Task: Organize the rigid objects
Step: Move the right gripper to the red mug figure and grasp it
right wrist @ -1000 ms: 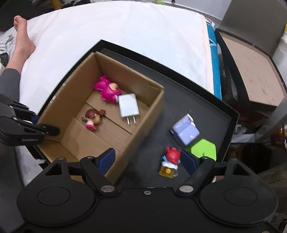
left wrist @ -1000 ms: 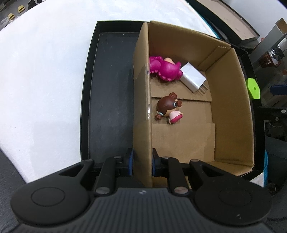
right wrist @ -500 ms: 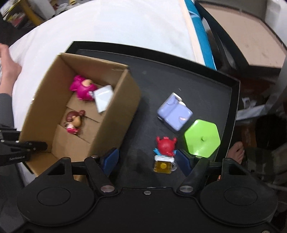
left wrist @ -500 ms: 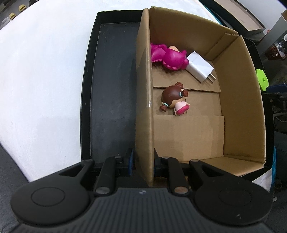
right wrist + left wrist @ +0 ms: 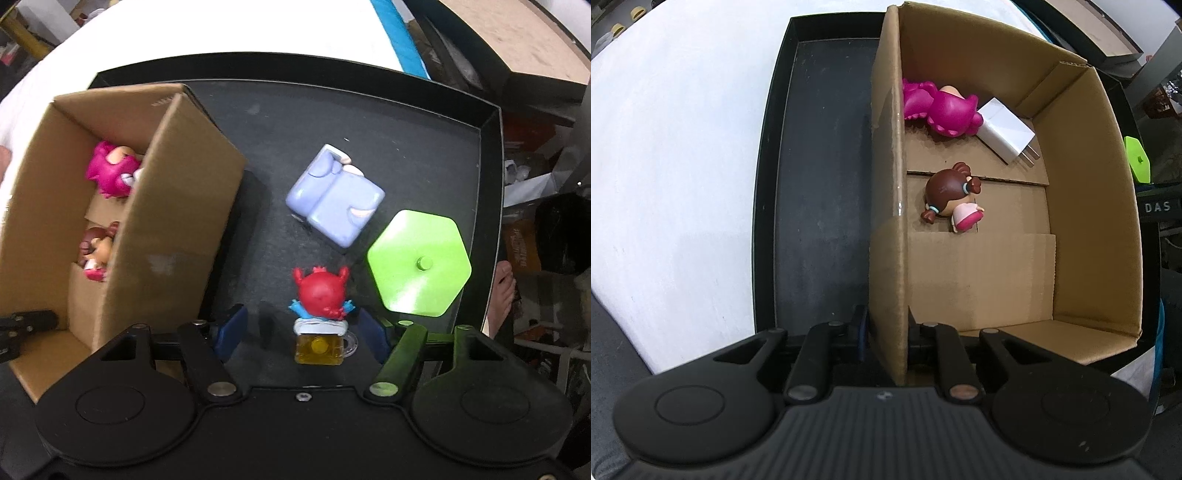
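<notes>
— While the right gripper (image 5: pixel 301 330) closes around it without touching yet, what's that figure (image 5: pixel 320 310) like?
— Round red head, small horns, blue arms, on a yellow mug-like base, standing on the black tray (image 5: pixel 406 122).
— And the left gripper (image 5: pixel 886 325)?
— Clenched on the cardboard box (image 5: pixel 890 221) wall.

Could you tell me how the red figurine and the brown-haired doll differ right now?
The red figurine stands upright on the black tray, outside the cardboard box; the brown-haired doll lies on its side inside that box. The figurine sits between the closing right gripper pads; nothing surrounds the doll. Both are small toys.
</notes>
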### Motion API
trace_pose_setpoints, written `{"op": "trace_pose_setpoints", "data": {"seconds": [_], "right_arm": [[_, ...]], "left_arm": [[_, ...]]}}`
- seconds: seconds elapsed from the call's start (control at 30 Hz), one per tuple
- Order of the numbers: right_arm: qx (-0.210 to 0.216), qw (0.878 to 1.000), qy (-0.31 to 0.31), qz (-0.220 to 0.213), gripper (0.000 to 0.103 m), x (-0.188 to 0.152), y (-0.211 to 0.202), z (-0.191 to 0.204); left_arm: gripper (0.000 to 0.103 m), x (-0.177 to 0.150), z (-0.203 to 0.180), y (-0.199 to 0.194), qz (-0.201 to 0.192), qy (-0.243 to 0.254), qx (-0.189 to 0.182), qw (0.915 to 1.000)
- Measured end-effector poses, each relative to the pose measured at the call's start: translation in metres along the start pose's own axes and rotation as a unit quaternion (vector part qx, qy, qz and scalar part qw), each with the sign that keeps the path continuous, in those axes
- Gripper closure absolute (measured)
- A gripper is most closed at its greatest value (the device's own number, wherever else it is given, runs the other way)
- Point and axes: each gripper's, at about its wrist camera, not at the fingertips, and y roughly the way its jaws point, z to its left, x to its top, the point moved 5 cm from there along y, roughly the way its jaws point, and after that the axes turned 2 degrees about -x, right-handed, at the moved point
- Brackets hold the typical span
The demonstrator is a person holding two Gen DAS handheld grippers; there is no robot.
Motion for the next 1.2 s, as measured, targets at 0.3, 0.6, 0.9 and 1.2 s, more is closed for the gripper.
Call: {"op": "trace_pose_setpoints", "data": {"seconds": [0.3,0.6,0.9,1.2], "right_arm": [[-0.024,1.0,0.018,-0.006,0.065,0.001,0.012,-0.015],[-0.02,1.0,0.003,0.0,0.066,-0.004,-0.004,-0.01],[-0.031,0.999,-0.004,-0.011,0.066,-0.005,-0.032,-0.004],[-0.041,0.998,-0.034,-0.028,0.066,-0.002,-0.065,0.012]], "left_arm": [[0.087,0.0,0.0,0.004,0.002,-0.001,0.002,1.0],[0.087,-0.001,-0.002,0.004,-0.001,0.002,0.003,1.0],[0.087,0.001,0.0,-0.002,-0.009,-0.002,0.001,1.0],[0.086,0.003,0.003,-0.01,-0.02,-0.018,-0.004,0.9996]]}}
